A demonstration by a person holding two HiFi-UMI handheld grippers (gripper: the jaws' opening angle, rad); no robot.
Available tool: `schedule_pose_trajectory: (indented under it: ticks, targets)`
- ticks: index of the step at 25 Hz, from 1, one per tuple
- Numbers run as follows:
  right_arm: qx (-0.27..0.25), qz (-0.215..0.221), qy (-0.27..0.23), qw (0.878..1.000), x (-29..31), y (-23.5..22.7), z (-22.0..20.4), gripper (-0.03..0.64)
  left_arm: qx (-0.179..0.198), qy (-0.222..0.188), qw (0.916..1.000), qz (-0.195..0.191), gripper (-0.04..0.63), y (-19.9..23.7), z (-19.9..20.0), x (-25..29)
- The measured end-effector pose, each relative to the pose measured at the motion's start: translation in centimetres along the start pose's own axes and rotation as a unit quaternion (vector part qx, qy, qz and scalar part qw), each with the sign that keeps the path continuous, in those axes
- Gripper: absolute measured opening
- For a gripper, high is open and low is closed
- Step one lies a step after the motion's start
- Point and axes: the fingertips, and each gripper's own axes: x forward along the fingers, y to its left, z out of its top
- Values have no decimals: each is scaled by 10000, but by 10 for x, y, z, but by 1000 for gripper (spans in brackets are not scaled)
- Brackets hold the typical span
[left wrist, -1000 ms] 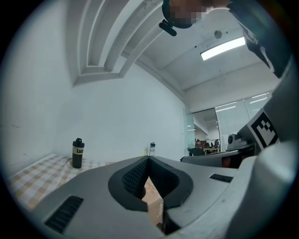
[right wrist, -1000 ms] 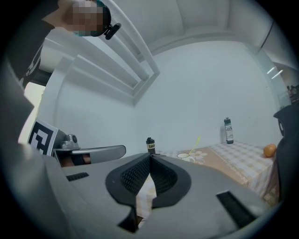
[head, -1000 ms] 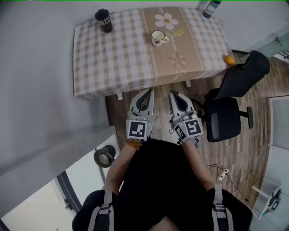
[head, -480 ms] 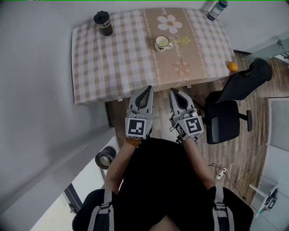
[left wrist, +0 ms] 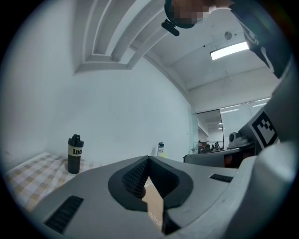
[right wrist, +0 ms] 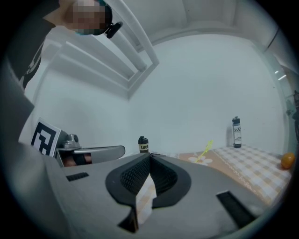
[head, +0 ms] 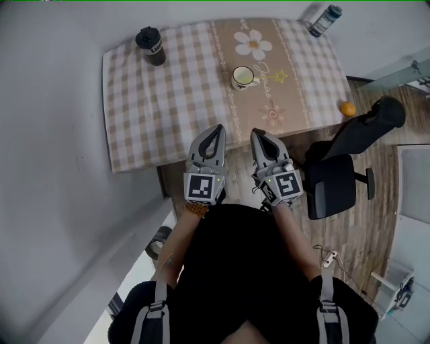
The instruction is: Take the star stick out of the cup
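Note:
A white cup (head: 242, 76) stands on the brown centre strip of the checked tablecloth (head: 168, 101). The star stick (head: 277, 76), thin with a yellow-green star at its tip, leans out of the cup to the right. In the right gripper view the star stick (right wrist: 206, 150) rises just above the jaws. My left gripper (head: 216, 128) and right gripper (head: 256, 133) hang side by side over the table's near edge, well short of the cup. Both are shut with nothing between the jaws; the left gripper (left wrist: 148, 159) and right gripper (right wrist: 150, 156) show their tips closed together.
A black bottle (head: 150, 46) stands at the table's far left and a blue-capped bottle (head: 325, 19) at the far right corner. An orange (head: 347, 108) lies at the right edge. A black office chair (head: 339, 171) sits right of me on the wood floor.
The table has come nearer in the head view. Both grippers now reach over its near edge, still shut and side by side.

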Motion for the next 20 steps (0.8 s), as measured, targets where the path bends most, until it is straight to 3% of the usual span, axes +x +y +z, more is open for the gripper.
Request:
schedule_pose_trajectory:
  ticks: [20]
  targets:
    - [91, -568, -16, 9983, 47, -68, 0, 3, 27, 95, 9984, -548, 5, 31, -17, 70]
